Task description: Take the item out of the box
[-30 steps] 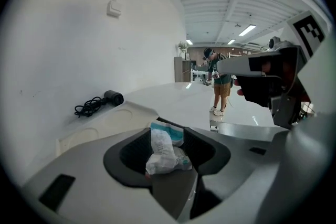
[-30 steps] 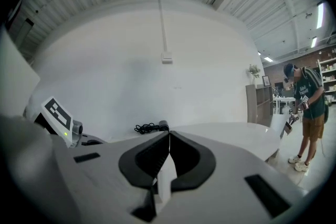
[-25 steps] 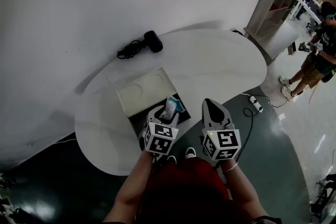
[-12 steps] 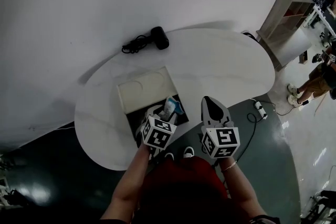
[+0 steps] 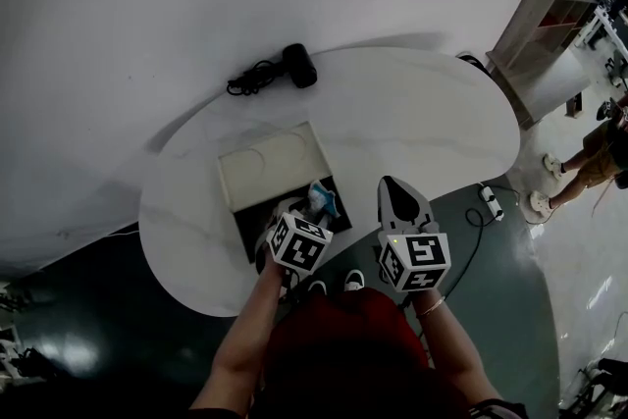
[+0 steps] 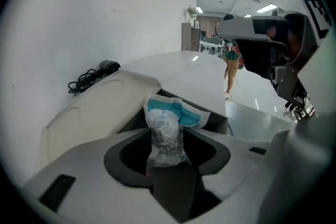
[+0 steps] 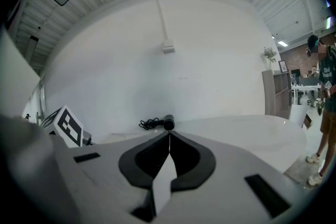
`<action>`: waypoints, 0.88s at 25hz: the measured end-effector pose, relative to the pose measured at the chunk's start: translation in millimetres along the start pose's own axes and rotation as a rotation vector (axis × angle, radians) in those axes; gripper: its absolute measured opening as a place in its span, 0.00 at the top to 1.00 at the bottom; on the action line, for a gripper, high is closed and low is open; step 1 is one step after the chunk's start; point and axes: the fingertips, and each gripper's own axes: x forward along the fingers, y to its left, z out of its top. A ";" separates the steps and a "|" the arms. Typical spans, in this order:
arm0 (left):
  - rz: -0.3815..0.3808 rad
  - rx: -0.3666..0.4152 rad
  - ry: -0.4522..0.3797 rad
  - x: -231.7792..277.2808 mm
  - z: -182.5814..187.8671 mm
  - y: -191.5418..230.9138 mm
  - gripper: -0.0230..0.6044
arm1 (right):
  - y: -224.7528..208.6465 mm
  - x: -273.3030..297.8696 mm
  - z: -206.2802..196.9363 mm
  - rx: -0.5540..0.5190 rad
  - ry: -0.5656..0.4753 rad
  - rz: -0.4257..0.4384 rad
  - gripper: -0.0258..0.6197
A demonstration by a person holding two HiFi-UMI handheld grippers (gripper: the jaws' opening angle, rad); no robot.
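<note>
Snugly in left gripper (image 6: 166, 139): packet (image 6: 169, 115)

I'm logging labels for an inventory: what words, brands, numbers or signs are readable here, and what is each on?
Packet, pinched in the left gripper: dark print below a blue-and-white top, too blurred to read.
Marker cubes: black-and-white square patterns only, no words or numbers.
Box and table: no text visible.
</note>
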 end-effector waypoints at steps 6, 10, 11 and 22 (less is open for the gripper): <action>0.000 -0.010 0.048 10.2 -9.2 0.9 0.66 | -4.2 2.4 0.6 0.005 0.004 -0.005 0.94; 0.005 -0.013 0.071 16.6 -11.0 2.8 0.72 | -8.3 3.4 -1.1 0.007 0.007 -0.016 0.94; 0.002 -0.015 0.079 18.3 -11.5 3.0 0.73 | -9.3 3.2 -1.4 0.008 0.007 -0.019 0.94; -0.053 -0.051 0.103 26.5 -14.0 4.5 0.76 | -10.8 1.9 -2.0 0.010 0.012 -0.038 0.94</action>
